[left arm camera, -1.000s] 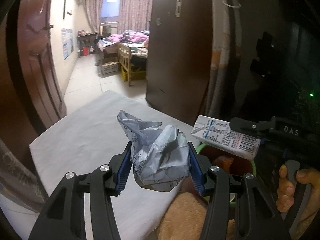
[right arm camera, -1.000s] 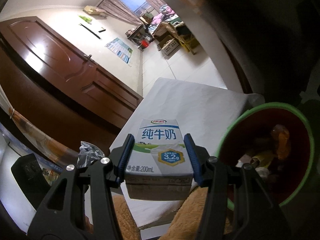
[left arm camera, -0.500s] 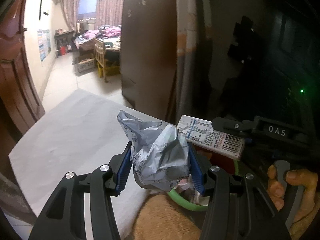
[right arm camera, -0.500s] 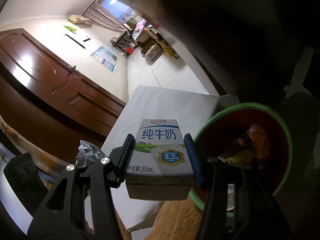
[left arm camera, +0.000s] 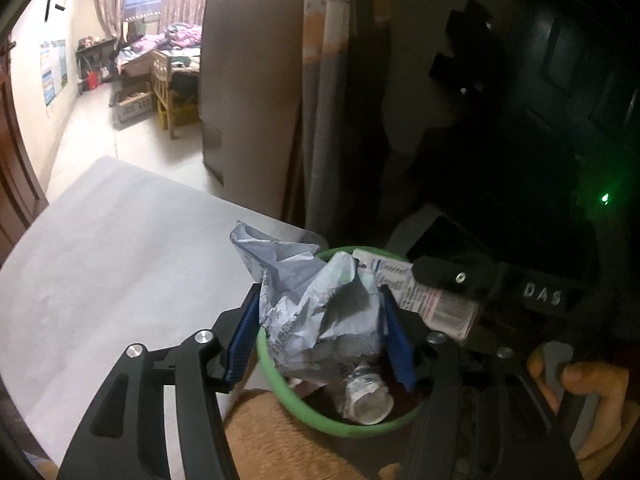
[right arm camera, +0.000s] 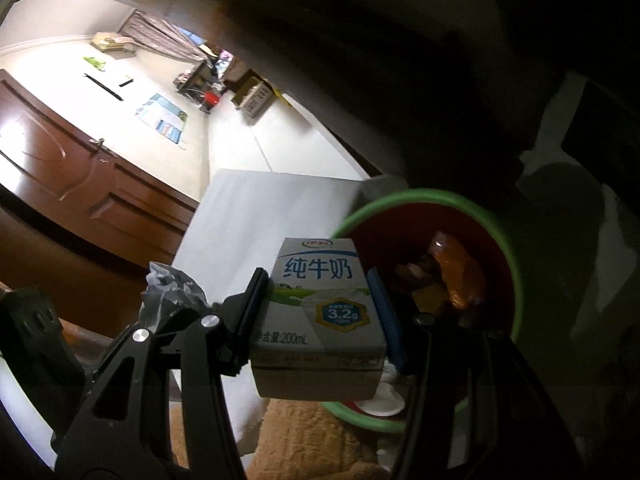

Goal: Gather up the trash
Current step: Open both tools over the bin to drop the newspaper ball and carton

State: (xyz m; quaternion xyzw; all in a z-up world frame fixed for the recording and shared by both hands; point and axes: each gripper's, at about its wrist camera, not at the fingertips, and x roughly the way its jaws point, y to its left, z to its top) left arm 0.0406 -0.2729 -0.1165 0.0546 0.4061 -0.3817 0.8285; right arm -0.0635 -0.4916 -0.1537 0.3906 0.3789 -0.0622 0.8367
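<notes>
A crumpled grey-white paper hangs between the blue pads of my left gripper, over the near rim of the green-rimmed red bin. The jaws are opening, and the paper is still between them and touching the pads. My right gripper is shut on a white milk carton with blue print, held over the bin's left rim. In the left wrist view the carton sits just right of the paper. The paper also shows at the left of the right wrist view.
The bin holds a white plastic bottle and an orange wrapper. A white table lies to its left. A tan fuzzy cloth is below my grippers. A person's hand grips the right handle. Dark furniture stands behind the bin.
Both grippers moved from above the table to the right and down over the bin. The left jaws have widened slightly around the paper. The carton stays gripped.
</notes>
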